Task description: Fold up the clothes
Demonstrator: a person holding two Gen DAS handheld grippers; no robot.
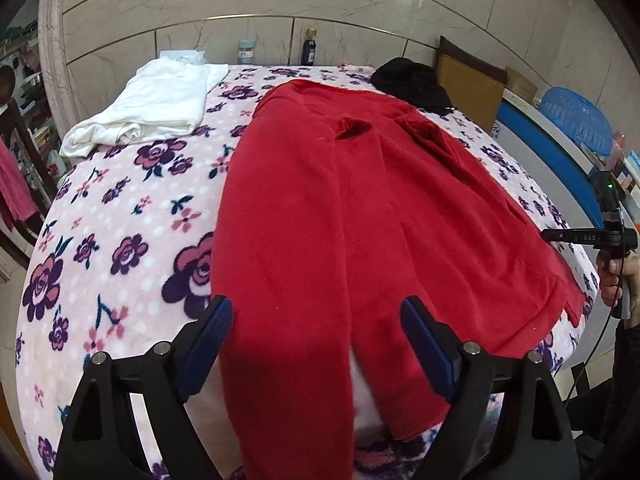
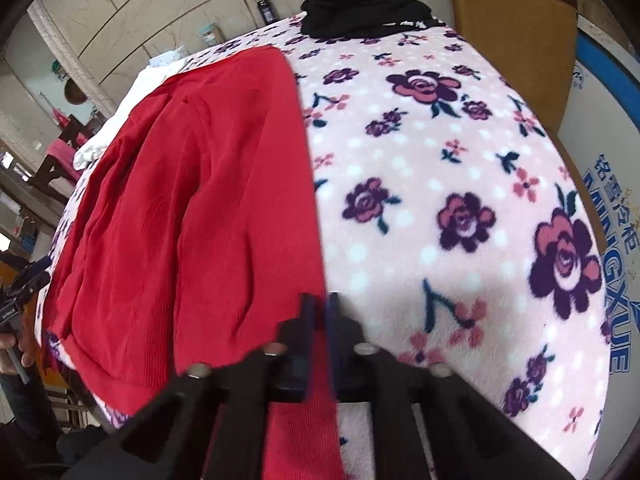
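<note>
Left gripper [image 1: 316, 344]: jaws spread wide, nothing pinched; the blue pads [image 1: 214, 332] stand either side of the red cloth without pressing it.
Right gripper [image 2: 320, 320]: jaws closed together on the near edge of the red garment, a strip of red cloth running down between the fingers.
Red garment [image 1: 360, 208]: spread flat on the flowered blanket, stretching away from the left fingers; its near end drapes over the blanket's edge between and below them. In the right wrist view it lies mostly to the left of the fingers.
Flowered blanket [image 2: 440, 200]: pink with purple roses, bare to the right of the right fingers.
White garment [image 1: 156, 104]: folded, far ahead and left of the left fingers.
Black garment [image 2: 356, 8]: bunched, far ahead of the right fingers, at the blanket's far edge.
Dark bottle [image 1: 309, 47]: upright by the wall, beyond the red garment.
</note>
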